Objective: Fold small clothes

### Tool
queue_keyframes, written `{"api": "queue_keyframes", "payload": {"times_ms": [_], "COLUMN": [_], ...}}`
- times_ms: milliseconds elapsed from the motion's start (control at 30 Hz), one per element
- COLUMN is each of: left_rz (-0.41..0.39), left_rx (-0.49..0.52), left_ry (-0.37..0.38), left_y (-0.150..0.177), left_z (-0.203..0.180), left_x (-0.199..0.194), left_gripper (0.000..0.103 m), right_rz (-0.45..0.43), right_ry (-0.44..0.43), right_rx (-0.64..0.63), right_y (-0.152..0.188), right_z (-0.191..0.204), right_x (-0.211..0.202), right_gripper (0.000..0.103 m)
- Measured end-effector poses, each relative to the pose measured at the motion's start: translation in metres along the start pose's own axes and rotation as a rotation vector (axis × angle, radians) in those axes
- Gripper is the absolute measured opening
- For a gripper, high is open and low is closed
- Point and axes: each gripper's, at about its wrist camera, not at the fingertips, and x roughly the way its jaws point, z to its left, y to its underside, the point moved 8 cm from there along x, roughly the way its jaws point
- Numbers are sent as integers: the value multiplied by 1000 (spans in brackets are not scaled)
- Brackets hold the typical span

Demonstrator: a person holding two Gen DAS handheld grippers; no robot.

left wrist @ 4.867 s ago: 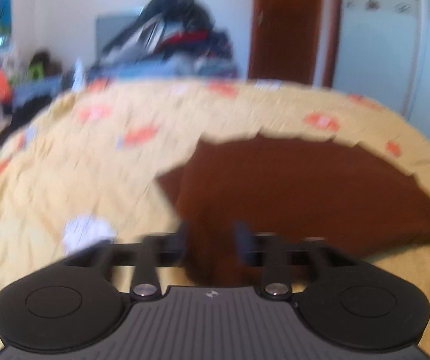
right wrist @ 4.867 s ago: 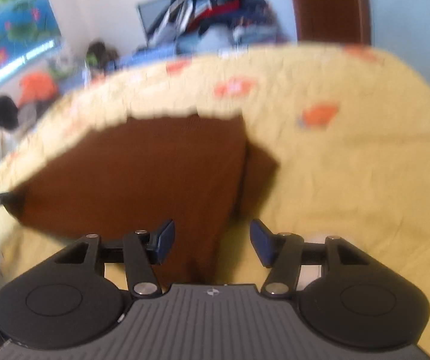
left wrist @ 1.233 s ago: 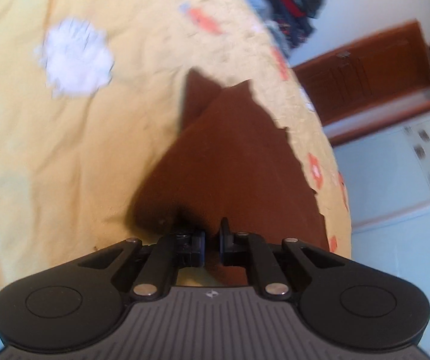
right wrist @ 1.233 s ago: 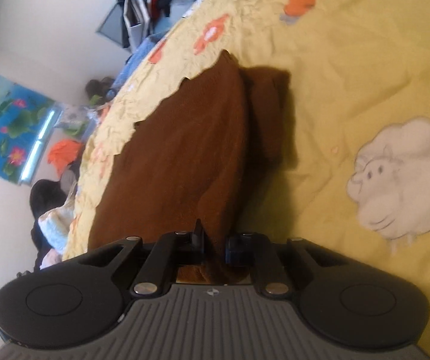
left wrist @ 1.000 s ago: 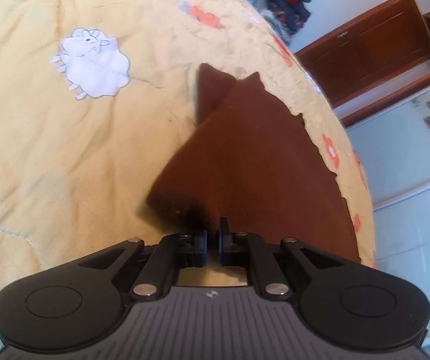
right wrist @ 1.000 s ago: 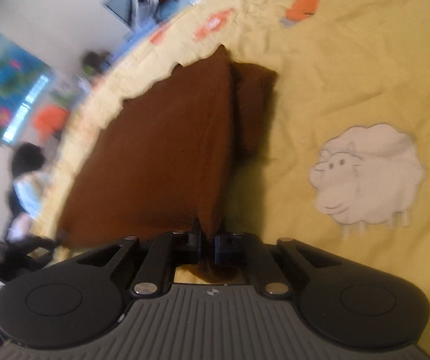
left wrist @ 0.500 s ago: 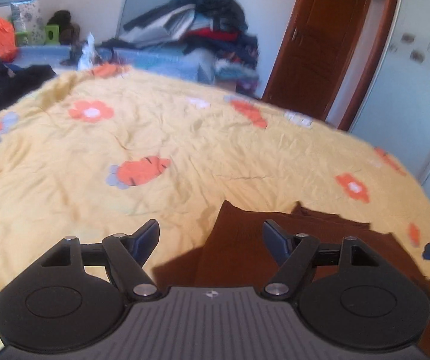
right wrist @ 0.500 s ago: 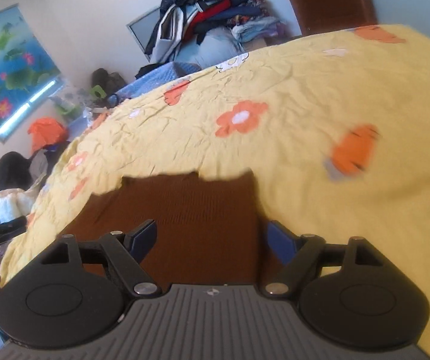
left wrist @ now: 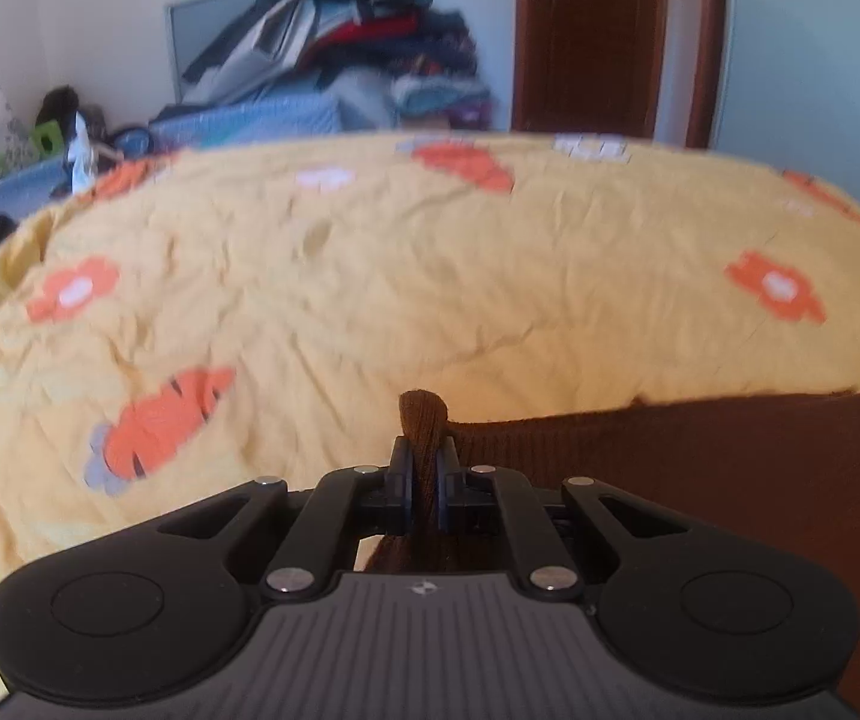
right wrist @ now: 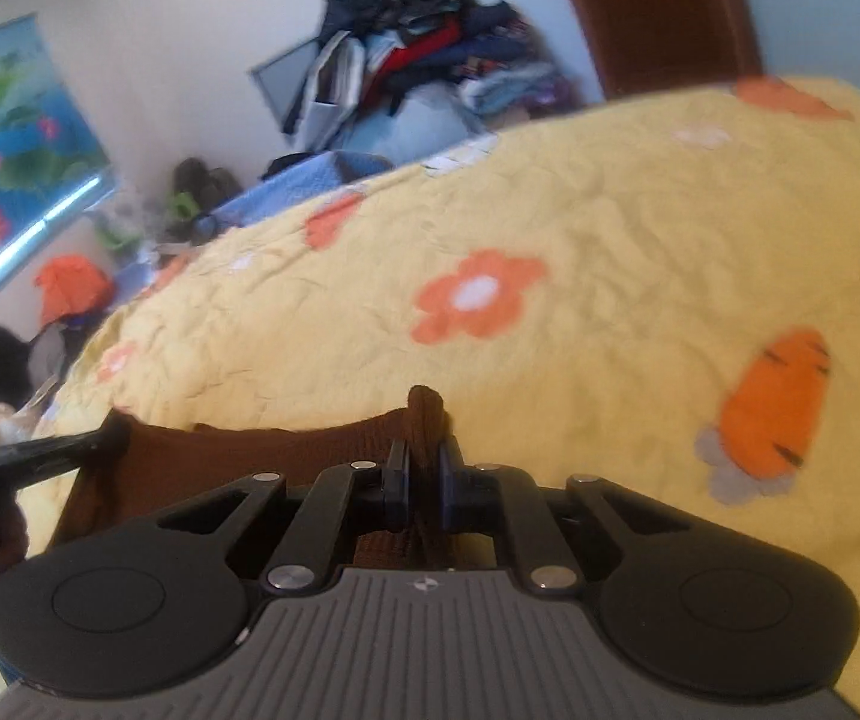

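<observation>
Brown knit garment [left wrist: 700,468] lies on the yellow quilt [left wrist: 369,276], partly folded by the look of it — more folds likely left. Left gripper [left wrist: 423,468] has just closed, clamped on a bunched far corner; right gripper [right wrist: 420,474] likewise, pinching the other corner. Fabric ribbed, soft; quilt crinkled, orange flower and carrot prints.

Brown knit garment [left wrist: 700,468], edge stretched taut, corners pinched upright

No readable text, label, brand or number shows in either wrist view.
</observation>
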Motion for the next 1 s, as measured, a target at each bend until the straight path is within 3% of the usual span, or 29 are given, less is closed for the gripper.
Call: {"api": "queue_keyframes", "payload": {"times_ms": [33, 67, 167, 233, 267, 300, 367, 400, 467, 567, 600, 667, 733, 833, 900, 933, 1000], "left_rz": [-33, -41, -42, -45, -67, -104, -160, -172, -147, 1, -19, -4, 8, 32, 17, -5, -27], "left_rx": [19, 38, 55, 49, 39, 30, 23, 34, 82, 104, 52, 7, 15, 8, 3, 14, 54], "left_ry": [-18, -28, -34, -45, -34, -13, 19, 37, 72, 55, 88, 113, 92, 38, 2, 37, 75], "left_y": [4, 5, 3, 2, 0, -2, -7, -9, -5, 18, 22, 22, 21, 21, 25, 29, 40], "left_z": [-1, -4, -5, -4, -5, -8, -21, -33, -55, -61, -52, -36, -32, -33, -34, -40, -50], "left_x": [4, 3, -6, -23, -36, -49, -66, -67, -56, -16, -12, -10, -6, -14, -38, -52, -73], "left_gripper": [6, 6, 12, 18, 20, 30, 68, 86, 86, 86, 87, 88, 100, 100, 98, 99, 99], "right_rz": [39, 24, 33, 36, 22, -14, -102, -143, -141, 0, 50, -5, -14, 16, 36, 22, -27], "right_ry": [39, 35, 16, 33, 61, 95, 107, 98, 64, 81, 115, 160, 147, 182, 228, 225, 126], "right_rx": [11, 14, 59, 26, 14, -3, -56, -71, -124, -209, -218, -351, -326, -396, -378, -353, -331], "right_y": [9, 15, 18, 18, 15, 12, 1, -2, -4, 21, 31, 46, 45, 48, 47, 44, 48], "right_z": [-12, -16, -15, -10, -7, -3, 16, 27, 53, 73, 66, 56, 50, 59, 66, 74, 94], "right_x": [10, 12, 9, 3, -3, -13, -30, -35, -23, 26, 39, 40, 32, 35, 27, 19, -2], "right_gripper": [14, 10, 15, 32, 49, 55, 58, 67, 76, 79, 80, 80, 80, 87, 87, 87, 97]}}
